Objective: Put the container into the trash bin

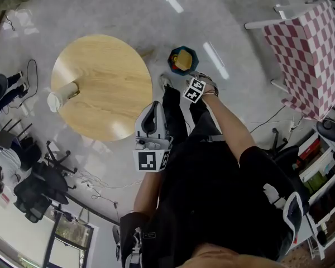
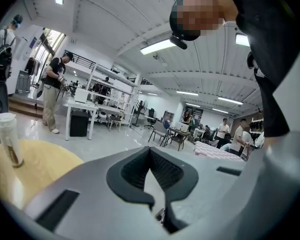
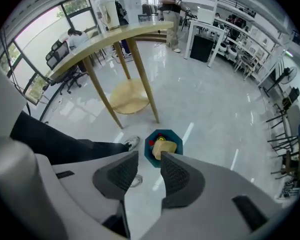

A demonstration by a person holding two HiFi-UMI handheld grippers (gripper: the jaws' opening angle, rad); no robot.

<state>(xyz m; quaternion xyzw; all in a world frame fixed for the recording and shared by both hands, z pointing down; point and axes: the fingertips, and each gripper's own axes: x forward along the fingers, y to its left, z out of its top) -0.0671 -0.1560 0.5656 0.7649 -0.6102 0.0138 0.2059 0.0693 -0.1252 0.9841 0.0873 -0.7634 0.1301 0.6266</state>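
Open workroom with a glossy grey floor (image 1: 234,32).

Right gripper (image 3: 149,159): points steeply down. Its jaws are released and stand wide apart, with nothing between the pads.

In the right gripper view, the trash bin (image 3: 151,153) is dark teal and eight-sided. It sits on the floor just past the jaw tips at 12 o'clock. The container (image 3: 165,147) is tan and lies inside the bin. A shoe (image 3: 132,143) stands just beside the bin at 9 o'clock.

In the head view, the bin is near the right gripper's marker cube (image 1: 195,90), at 11 o'clock from it.

Left gripper (image 2: 150,151): held nearly level, jaws clenched tip to tip, empty.

In the head view, the round wooden table (image 1: 100,85) is close by at 10 o'clock from the left gripper. A pale cup (image 1: 58,100) stands at the table's 8 o'clock edge. A red-and-white checked cloth (image 1: 310,54) is at 2 o'clock in the frame, well apart from the bin.
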